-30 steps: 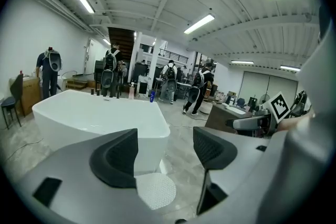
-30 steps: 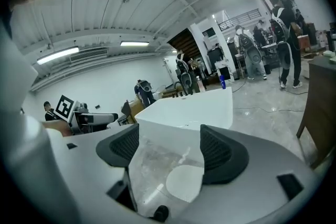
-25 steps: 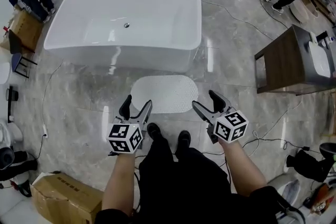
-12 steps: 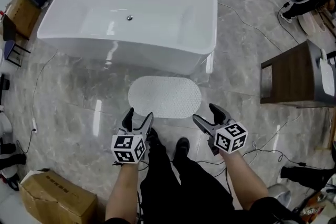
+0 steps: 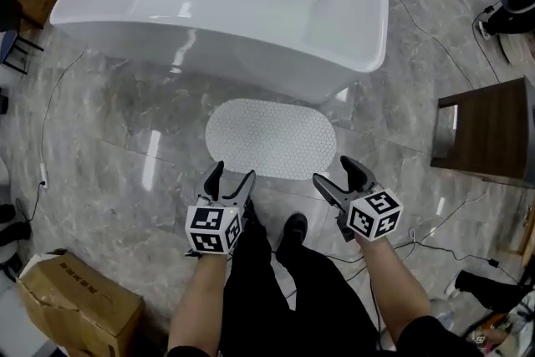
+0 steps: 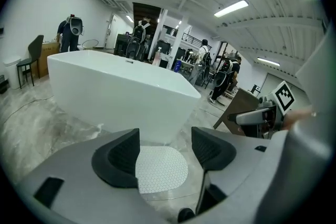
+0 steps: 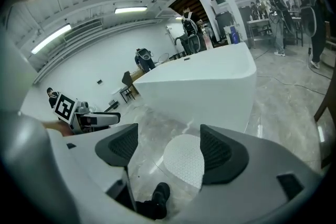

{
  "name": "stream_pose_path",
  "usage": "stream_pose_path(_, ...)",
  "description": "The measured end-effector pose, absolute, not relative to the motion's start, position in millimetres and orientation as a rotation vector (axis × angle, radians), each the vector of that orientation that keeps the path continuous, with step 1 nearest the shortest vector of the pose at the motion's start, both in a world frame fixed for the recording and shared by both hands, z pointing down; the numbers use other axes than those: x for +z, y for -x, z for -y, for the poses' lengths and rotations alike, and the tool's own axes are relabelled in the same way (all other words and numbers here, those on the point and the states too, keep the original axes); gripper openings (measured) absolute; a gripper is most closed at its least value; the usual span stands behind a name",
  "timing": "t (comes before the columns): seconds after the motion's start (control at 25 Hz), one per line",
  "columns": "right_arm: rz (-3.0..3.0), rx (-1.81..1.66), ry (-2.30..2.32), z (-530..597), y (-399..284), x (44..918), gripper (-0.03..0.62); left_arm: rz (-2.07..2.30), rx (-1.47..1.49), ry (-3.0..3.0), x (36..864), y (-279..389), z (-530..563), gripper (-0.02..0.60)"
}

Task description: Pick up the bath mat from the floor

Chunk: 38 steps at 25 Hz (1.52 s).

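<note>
- Because the glossy marble floor [image 5: 125, 138] looks slick, we expect a flat thing lying on it to offer little edge to get under.
- Beyond it, the white bathtub [image 5: 251, 4] fills our twelve o'clock and crowds the far side.
- Just in front of the tub, at twelve o'clock from our shoes, the dotted oval bath mat [image 5: 270, 138] lies flat. We judge it light, thin and floppy, and it may cling to the stone.
- We would pinch its near rim at seven and five o'clock and peel it upward.
- The left gripper [image 5: 231, 176] hovers near the mat's seven o'clock and the right gripper [image 5: 336, 171] near its five. Both sets of jaws stand apart and hold nothing.
</note>
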State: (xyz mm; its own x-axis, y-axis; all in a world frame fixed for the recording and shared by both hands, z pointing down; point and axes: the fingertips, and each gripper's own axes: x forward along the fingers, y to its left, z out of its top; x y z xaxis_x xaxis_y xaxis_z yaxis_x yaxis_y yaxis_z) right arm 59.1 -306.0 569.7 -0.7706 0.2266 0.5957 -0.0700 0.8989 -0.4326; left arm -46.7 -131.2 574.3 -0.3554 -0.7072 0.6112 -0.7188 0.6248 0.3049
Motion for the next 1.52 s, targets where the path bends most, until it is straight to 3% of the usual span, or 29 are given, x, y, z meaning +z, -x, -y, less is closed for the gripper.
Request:
stream_pose_path(0.6,2.344,0.545,0.084,305,-20,768,0.388,2.090,0.067,-1.075,757,88,126,0.318)
stream_pose_path(1.52,2.297,0.483,0.087,346,43,983,0.410,2.071,0.209,-1.111,969,156,112,0.318)
